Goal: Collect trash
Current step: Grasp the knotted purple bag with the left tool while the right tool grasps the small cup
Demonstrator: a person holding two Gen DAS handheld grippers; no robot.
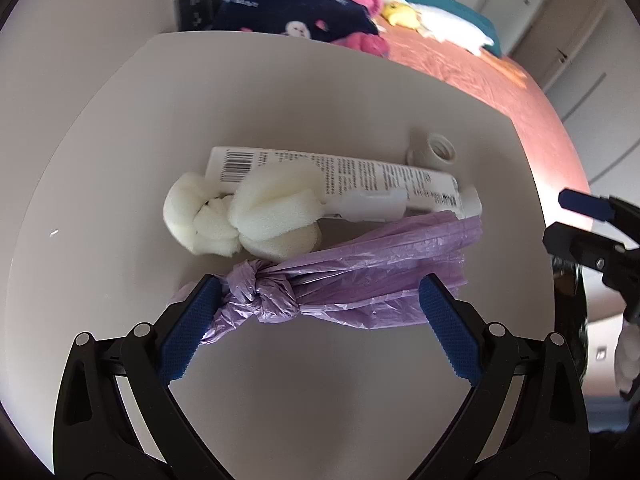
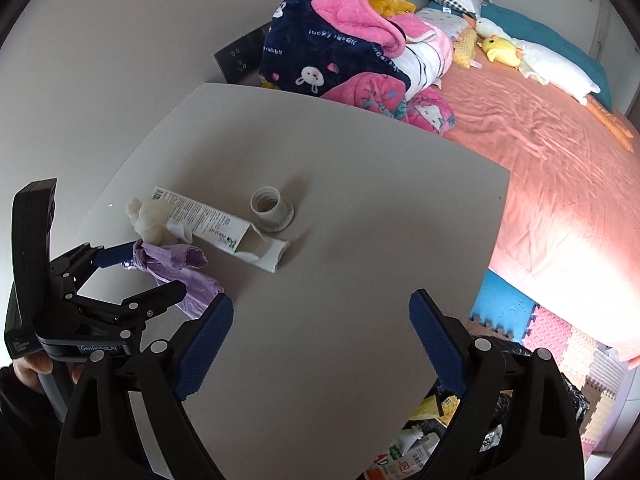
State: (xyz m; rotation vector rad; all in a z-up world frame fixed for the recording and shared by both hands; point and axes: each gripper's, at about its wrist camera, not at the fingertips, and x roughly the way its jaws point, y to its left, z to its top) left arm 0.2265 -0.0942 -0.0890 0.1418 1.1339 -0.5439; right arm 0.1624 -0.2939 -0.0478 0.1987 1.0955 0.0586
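A knotted purple plastic bag (image 1: pixel 340 276) lies on the round white table (image 1: pixel 300 380). My left gripper (image 1: pixel 320 320) is open and straddles it, with the left fingertip against the knot and the right fingertip at the bag's loose end. Just behind the bag are a white foam lump (image 1: pixel 240 216), a long white carton (image 1: pixel 340 180) and a white threaded cap (image 1: pixel 436 152). In the right wrist view my right gripper (image 2: pixel 320 332) hangs open over bare table with nothing between its fingers. The left gripper (image 2: pixel 136 276), the purple bag (image 2: pixel 176 268), the carton (image 2: pixel 216 228) and the cap (image 2: pixel 272 208) are to its left.
A black trash bag (image 2: pixel 496 432) with packaging inside stands on the floor past the table's near right edge. A bed (image 2: pixel 540 168) with piled blankets (image 2: pixel 340 60) borders the table's far side. Coloured foam mats (image 2: pixel 552 332) cover the floor.
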